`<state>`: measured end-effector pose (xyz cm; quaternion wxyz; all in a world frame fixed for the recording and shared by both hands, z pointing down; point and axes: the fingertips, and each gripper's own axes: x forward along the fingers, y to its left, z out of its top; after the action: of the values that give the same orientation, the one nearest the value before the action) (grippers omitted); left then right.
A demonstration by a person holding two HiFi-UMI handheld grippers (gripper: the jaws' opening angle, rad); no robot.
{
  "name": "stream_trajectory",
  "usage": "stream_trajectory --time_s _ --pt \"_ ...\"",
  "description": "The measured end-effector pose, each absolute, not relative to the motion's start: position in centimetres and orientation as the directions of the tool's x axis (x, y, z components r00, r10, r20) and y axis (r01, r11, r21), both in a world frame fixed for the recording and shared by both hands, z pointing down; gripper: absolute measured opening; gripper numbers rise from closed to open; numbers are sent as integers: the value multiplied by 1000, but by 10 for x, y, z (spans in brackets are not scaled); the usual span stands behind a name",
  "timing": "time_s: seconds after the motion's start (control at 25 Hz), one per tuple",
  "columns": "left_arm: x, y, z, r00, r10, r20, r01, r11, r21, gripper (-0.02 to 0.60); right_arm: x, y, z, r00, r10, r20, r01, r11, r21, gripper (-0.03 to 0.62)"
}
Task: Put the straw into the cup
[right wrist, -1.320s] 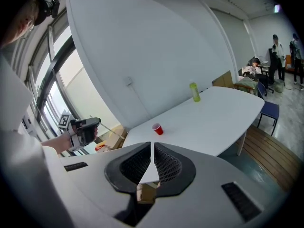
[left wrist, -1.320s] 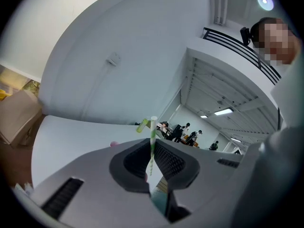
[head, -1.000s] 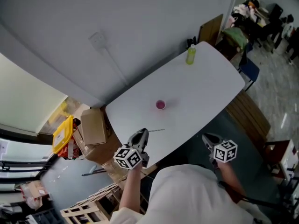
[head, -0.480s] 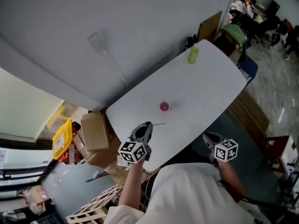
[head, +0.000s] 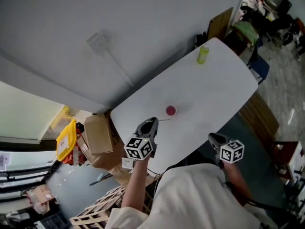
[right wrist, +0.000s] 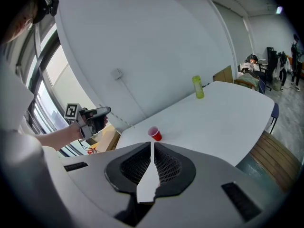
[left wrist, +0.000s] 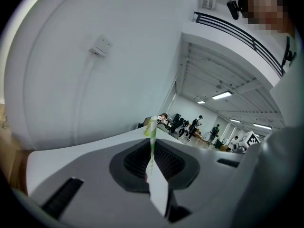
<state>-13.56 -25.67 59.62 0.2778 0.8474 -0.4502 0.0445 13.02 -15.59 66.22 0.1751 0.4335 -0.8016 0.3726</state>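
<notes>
**Head view.** A white, round-cornered table (head: 217, 97) is set against a pale grey wall (head: 143, 23), on which a small wall box (head: 97, 41) with a cable duct is mounted. A red cup (head: 170, 110) is stood upright, mouth up, on the table's near-left part. A green bottle (head: 203, 55) is placed at the far edge.

The straw (left wrist: 151, 148) is pinched between the jaws of the left gripper (head: 151, 123). It is held over the table's near edge, near the cup but apart from it. The right gripper (head: 212, 138) is held off the table's near side, its jaws pressed together on nothing.

A cardboard box (head: 99, 133), a yellow container (head: 66, 140) and a wooden pallet (head: 90, 216) are seen on the floor at left. A blue chair (head: 261, 69) is stood beyond the table's right end.
</notes>
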Motion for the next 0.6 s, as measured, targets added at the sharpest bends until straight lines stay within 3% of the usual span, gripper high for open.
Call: stream_trajectory --time_s 0.6 --pt "-107 -315 655 550 -692 468 -834 -418 361 23 143 -213 685 -603 -493 628 -798 362 -482 43"
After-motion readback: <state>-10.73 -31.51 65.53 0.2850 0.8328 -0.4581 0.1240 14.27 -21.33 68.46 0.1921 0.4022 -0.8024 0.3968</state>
